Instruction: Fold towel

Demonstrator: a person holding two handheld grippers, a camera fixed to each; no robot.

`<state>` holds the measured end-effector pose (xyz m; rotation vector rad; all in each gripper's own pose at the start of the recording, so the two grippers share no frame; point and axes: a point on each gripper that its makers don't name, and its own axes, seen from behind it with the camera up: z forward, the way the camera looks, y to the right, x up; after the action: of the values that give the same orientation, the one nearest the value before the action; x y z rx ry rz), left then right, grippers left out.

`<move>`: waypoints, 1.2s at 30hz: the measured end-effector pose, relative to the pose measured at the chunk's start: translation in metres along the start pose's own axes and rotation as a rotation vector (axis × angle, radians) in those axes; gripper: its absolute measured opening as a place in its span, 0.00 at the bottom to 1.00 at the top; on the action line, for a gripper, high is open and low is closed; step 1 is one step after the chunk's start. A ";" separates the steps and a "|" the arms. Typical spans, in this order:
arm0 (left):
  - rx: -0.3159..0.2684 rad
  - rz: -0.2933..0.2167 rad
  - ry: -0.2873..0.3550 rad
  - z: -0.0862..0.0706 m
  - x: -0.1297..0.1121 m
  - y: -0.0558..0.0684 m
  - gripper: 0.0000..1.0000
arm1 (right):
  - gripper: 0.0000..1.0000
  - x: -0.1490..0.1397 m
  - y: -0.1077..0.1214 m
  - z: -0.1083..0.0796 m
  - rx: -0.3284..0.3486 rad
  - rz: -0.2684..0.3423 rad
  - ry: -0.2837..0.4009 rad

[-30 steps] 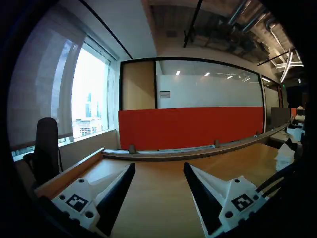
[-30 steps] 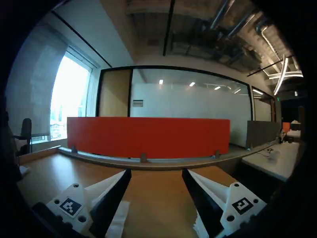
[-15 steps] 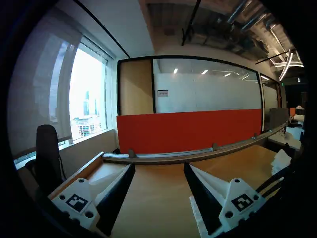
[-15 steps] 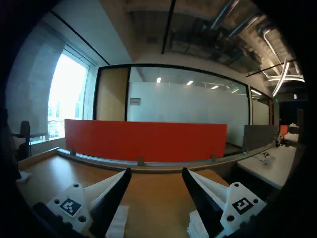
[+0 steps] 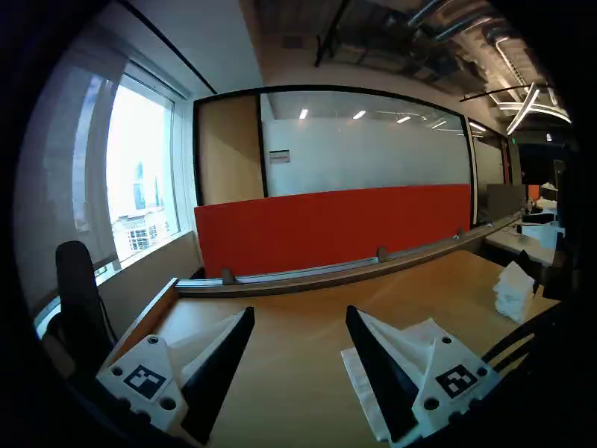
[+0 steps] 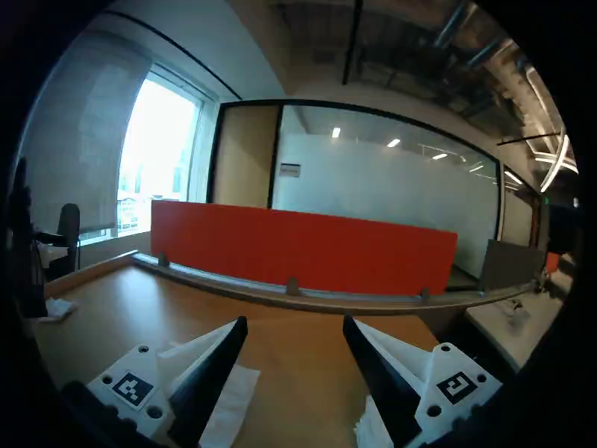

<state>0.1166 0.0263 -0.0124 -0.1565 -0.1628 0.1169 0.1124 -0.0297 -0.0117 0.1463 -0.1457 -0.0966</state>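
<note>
Plainly the left tool (image 5: 298, 313) and right tool (image 6: 295, 322) gape empty over towel (image 5: 358, 377) edges, wooden desk (image 5: 298, 388) stretching ahead.

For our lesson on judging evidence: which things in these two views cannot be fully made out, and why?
Left gripper view: towel, partly under a finger, cut off below.
Right gripper view: white cloth, likewise; folds unclear.
Left gripper view: white pile, near the edge; piece count unclear.
</note>
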 end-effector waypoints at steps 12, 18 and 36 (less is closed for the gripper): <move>-0.108 0.031 -0.060 0.002 -0.015 0.021 0.91 | 1.00 -0.019 -0.037 -0.004 0.192 -0.110 -0.094; -0.155 0.049 -0.085 0.002 -0.024 0.033 0.91 | 1.00 -0.029 -0.049 -0.004 0.248 -0.129 -0.131; -0.271 0.074 -0.172 0.002 -0.067 0.064 0.91 | 1.00 -0.073 -0.070 -0.006 0.345 -0.151 -0.225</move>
<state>0.0444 0.0811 -0.0315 -0.4237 -0.3447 0.1820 0.0353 -0.0904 -0.0388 0.4913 -0.3762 -0.2391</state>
